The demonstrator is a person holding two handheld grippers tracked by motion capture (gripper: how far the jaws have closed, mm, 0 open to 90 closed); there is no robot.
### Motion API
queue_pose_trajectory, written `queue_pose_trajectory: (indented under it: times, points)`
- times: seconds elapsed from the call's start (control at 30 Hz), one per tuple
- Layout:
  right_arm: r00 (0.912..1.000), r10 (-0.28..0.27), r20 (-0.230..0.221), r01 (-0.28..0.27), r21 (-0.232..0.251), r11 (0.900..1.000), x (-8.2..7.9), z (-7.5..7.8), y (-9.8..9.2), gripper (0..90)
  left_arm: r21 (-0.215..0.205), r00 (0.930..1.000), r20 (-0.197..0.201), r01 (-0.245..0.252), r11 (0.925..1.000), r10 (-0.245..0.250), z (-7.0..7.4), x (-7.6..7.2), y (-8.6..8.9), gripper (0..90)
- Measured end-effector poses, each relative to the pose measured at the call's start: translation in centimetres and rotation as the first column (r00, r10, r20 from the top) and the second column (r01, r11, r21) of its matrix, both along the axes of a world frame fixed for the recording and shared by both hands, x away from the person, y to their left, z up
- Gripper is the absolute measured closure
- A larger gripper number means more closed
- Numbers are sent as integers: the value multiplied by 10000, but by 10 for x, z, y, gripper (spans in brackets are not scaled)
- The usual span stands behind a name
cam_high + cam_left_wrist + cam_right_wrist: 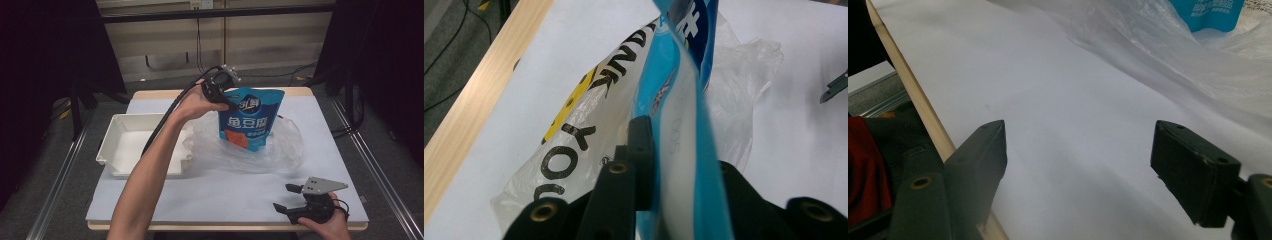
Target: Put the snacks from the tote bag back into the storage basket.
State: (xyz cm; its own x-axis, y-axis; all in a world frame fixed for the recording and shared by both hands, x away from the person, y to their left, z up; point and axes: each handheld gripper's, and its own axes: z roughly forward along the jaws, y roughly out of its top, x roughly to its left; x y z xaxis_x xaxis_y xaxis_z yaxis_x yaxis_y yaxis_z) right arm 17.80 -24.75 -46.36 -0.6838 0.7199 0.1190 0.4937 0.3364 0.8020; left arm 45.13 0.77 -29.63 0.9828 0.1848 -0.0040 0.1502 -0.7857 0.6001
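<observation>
One blue pouch [251, 119], upright, held by its top left corner above the middle of the table [320, 165], a little toward the far edge. White lettering and an orange panel show on its front. Its lower end sits in or against one clear plastic bag [280, 150], which lies crumpled and spread over the table's centre; whether the pouch bottom is inside the bag opening or just resting on it cannot be told from the high view.

Left gripper [220, 92]: jaws closed on the pouch's top corner. In the left gripper view the pouch edge [679, 150] runs between the two black pads, which press on it from both sides. The bag [574, 135] hangs behind it there, with black lettering and a yellow mark printed on it.

Right gripper [292, 199]: jaws wide apart, nothing between them. It rests low near the table's near right corner, well apart from pouch and bag. In the right gripper view bare white table [1058, 125] lies between the jaws, with the bag [1168, 55] and the pouch's lower end [1205, 12] farther off.

One white tray [117, 165] stands toward the table's left edge, just beside the bag. The left forearm crosses over its near right corner.

Count: pouches one, bags one, trays one, grippers two.
</observation>
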Motion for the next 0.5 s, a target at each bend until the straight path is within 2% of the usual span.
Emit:
queue_pose_trajectory:
  times: [0.07,0.13,0.23,0.5]
  points:
    - [10000,-12,-11,12,0,10000,0,0,0,222,66,10000,67,67,10000,-68,0,0,-1,886]
    - [10000,-5,22,5,3,10000,0,0,0,220,18,9999,117,113,9999,-114,0,-1,-2,900]
    - [10000,1,39,-1,14,10000,0,0,-1,219,-148,9999,115,16,9999,-14,-1,-1,-3,900]
    - [10000,-37,28,37,31,10000,0,1,-1,215,-468,9999,-23,137,9988,-138,0,-1,-3,900]
